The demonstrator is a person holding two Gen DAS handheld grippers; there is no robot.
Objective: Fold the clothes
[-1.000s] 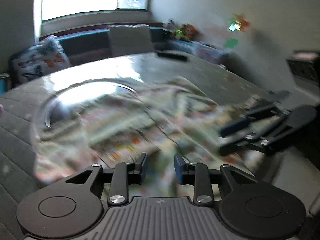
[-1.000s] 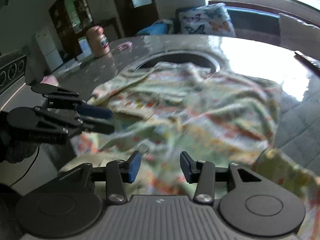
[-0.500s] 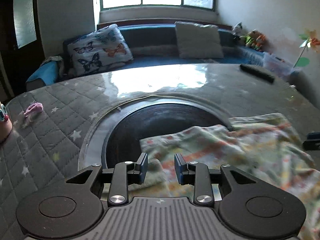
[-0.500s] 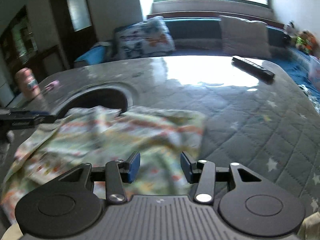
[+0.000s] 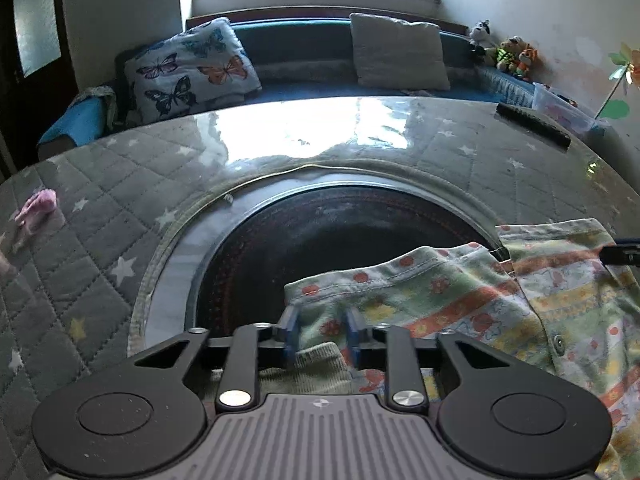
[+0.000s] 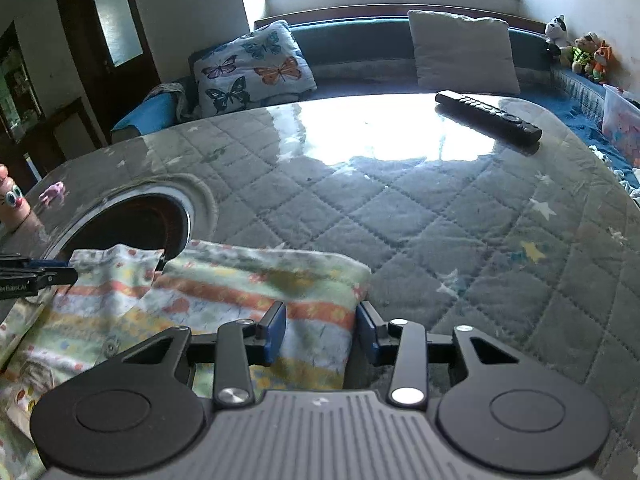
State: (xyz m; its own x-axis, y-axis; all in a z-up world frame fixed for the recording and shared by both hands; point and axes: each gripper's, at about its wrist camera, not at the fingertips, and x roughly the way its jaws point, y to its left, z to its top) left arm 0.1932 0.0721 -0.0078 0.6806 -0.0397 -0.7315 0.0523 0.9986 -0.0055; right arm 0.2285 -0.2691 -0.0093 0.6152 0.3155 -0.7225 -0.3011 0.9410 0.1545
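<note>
Left gripper (image 5: 320,330): fingers straddling garment (image 5: 460,300) edge, apart.
Right gripper (image 6: 320,330): fingers apart, straddling folded edge.
Progress: one fold showing; more remaining.

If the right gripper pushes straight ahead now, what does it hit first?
The right gripper already has the patterned garment between its open jaws; its folded edge comes first, then probably bare quilted table cover.
</note>
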